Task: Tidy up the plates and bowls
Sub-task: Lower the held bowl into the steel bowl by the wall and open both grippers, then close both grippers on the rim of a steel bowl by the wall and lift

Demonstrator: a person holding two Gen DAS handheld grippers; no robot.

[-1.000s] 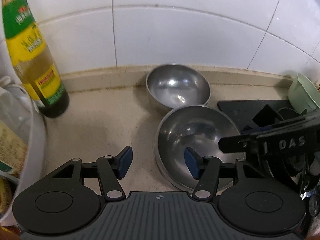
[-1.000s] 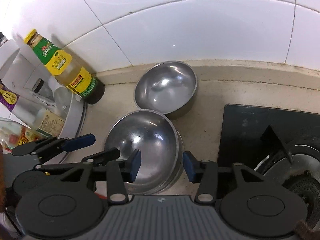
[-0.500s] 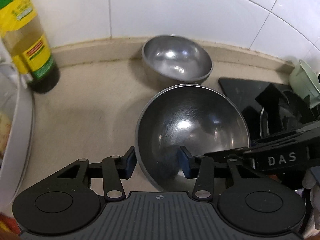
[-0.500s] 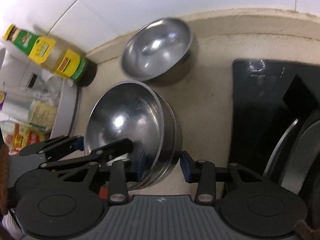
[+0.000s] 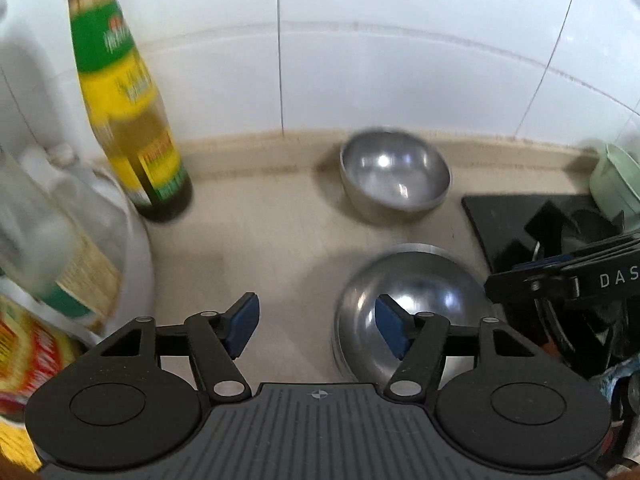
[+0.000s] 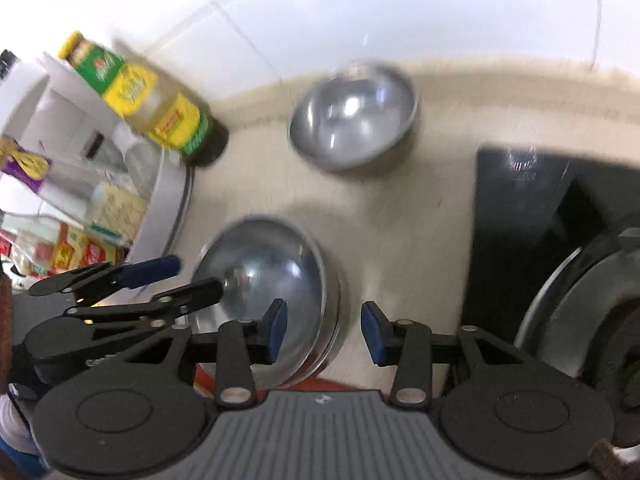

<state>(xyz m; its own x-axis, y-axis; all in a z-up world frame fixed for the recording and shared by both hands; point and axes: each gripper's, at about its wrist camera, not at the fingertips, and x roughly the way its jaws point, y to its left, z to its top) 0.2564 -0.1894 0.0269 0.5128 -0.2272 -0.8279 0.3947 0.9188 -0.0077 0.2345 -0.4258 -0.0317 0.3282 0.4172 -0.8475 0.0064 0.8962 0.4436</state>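
in the left wrist view the left gripper (image 5: 316, 330) is spread wide with nothing between its blue pads, low in the frame; the large steel bowl (image 5: 416, 300) sits lower right of centre on the beige counter (image 5: 260, 232). the small steel bowl (image 5: 394, 174) rests above it near the tiled wall, well apart. in the right wrist view the right gripper (image 6: 324, 330) gapes wide around the large bowl's right rim, gripping nothing. a green-and-yellow bottle (image 5: 128, 112) stands upper left.

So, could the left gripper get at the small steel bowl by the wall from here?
Probably yes. The left gripper is open and empty, and the small steel bowl stands alone on bare counter. The larger stacked bowls sit nearer, slightly right, so it would need to pass beside or over them.
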